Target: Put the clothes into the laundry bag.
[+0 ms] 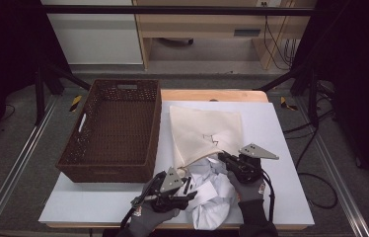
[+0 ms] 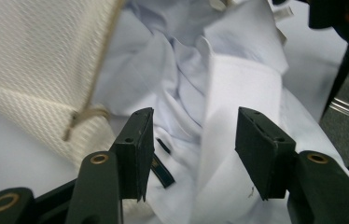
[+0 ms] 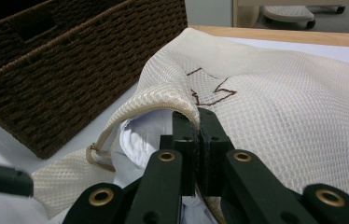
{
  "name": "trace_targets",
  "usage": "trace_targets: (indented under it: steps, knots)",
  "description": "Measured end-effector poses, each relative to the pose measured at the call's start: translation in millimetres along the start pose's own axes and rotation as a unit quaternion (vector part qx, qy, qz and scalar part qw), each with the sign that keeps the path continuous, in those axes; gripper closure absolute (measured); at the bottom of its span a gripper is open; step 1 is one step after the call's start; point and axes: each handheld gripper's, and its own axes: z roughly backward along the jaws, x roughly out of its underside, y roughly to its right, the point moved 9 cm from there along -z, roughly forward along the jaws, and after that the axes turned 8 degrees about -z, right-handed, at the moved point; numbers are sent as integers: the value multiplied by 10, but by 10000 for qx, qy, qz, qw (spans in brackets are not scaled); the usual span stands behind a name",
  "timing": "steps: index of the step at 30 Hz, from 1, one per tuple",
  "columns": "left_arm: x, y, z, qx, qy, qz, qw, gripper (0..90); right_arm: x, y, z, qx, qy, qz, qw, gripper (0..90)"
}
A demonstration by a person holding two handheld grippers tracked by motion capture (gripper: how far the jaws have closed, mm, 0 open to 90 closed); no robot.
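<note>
A cream mesh laundry bag point(image 1: 204, 131) lies flat on the white table cover, its mouth facing me. A crumpled white shirt point(image 1: 212, 197) spills out of that mouth toward the front edge. My right gripper point(image 1: 222, 157) is shut on the upper rim of the bag's mouth point(image 3: 172, 100) and holds it lifted, with the shirt point(image 3: 140, 140) showing underneath. My left gripper point(image 1: 188, 186) is open just over the shirt point(image 2: 238, 88). Its pads stand apart on either side of a folded band of the cloth, and the bag point(image 2: 32, 70) lies to their left.
A dark brown wicker basket point(image 1: 103, 173) with cut-out handles stands on the left of the table, close beside the bag. The white cover point(image 1: 271, 128) is bare to the right of the bag. Black frame bars and cables surround the table.
</note>
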Motion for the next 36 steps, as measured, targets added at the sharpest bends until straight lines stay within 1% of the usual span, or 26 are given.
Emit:
trace_targets:
  steps: [2,4,6,7,8,9,10,11,12,13,14,15,16,17,19,21,22,25,27,28,30,31,33,34,35,36]
  knots:
    - [53,67,-79,65,-106,-13,9999,454,2,-4,-1,0,-8,6,10000,879]
    - [114,109,-198,115,-239,2,9996,458,4,-4,-1,0,-19,7,10000,879]
    - [175,134,-313,189,-389,39,9991,486,3,-2,1,-1,-16,0,10000,879]
    - [199,142,-353,234,-448,87,9987,526,2,-3,1,-10,-16,-7,10000,879]
    - [236,159,-409,362,-560,177,9976,562,3,-2,0,-12,-16,-6,10000,879]
    - [258,174,-446,432,-629,227,9968,638,4,-2,-1,-16,-16,-11,10000,879]
    - [270,182,-470,460,-679,192,9964,688,5,-1,-3,-17,-19,-10,10000,879]
    - [270,182,-478,457,-713,136,9963,769,7,-2,-5,-25,-24,-14,10000,879]
    - [270,182,-478,457,-713,136,9963,810,7,-2,-5,-25,-24,-14,10000,879]
    - [252,182,-475,484,-775,121,9957,850,9,3,-9,-20,-25,-19,10000,880]
    - [194,177,-452,464,-750,55,9961,857,11,8,-10,-16,-31,-19,10000,880]
    - [156,176,-438,424,-715,38,9965,859,12,9,-11,-13,-36,-18,10000,880]
    - [79,167,-407,343,-613,-27,9975,861,13,8,-12,-13,-38,-14,10000,880]
    - [29,157,-387,297,-559,-61,9980,861,13,4,-12,-21,-38,-15,10000,880]
    - [-122,106,-353,187,-420,-75,9989,862,10,-2,-13,-22,-36,-14,10000,880]
    - [-208,52,-364,103,-417,-106,9990,862,7,-10,-11,-24,-23,-17,10000,880]
    - [-249,11,-398,41,-437,-120,9990,862,5,-11,-9,-24,-19,-13,10000,880]
    - [-271,-110,-546,-207,-590,-179,9979,861,-3,-6,-1,-7,-6,-4,10000,881]
    - [-252,-197,-665,-260,-651,-65,9975,861,-6,-11,4,-33,0,-4,10000,881]
    - [-252,-197,-665,-260,-651,-65,9975,861,-6,-11,4,-33,0,-4,10000,881]
    - [-225,-333,-817,-433,-638,148,9969,860,-11,-9,11,-36,5,-4,10000,881]
    - [-225,-333,-817,-433,-638,148,9969,859,-11,-9,11,-36,5,-4,10000,881]
    - [-228,-380,-879,-531,-565,226,9967,858,-12,-8,10,-38,8,-2,10000,880]
    - [-231,-406,-910,-623,-533,256,9963,857,-12,-10,10,-40,7,-3,10000,880]
    - [-227,-436,-941,-745,-527,229,9956,856,-12,-16,9,-44,9,-6,10000,880]
    - [-223,-459,-975,-813,-504,252,9951,854,-12,-22,10,-49,6,3,10000,881]
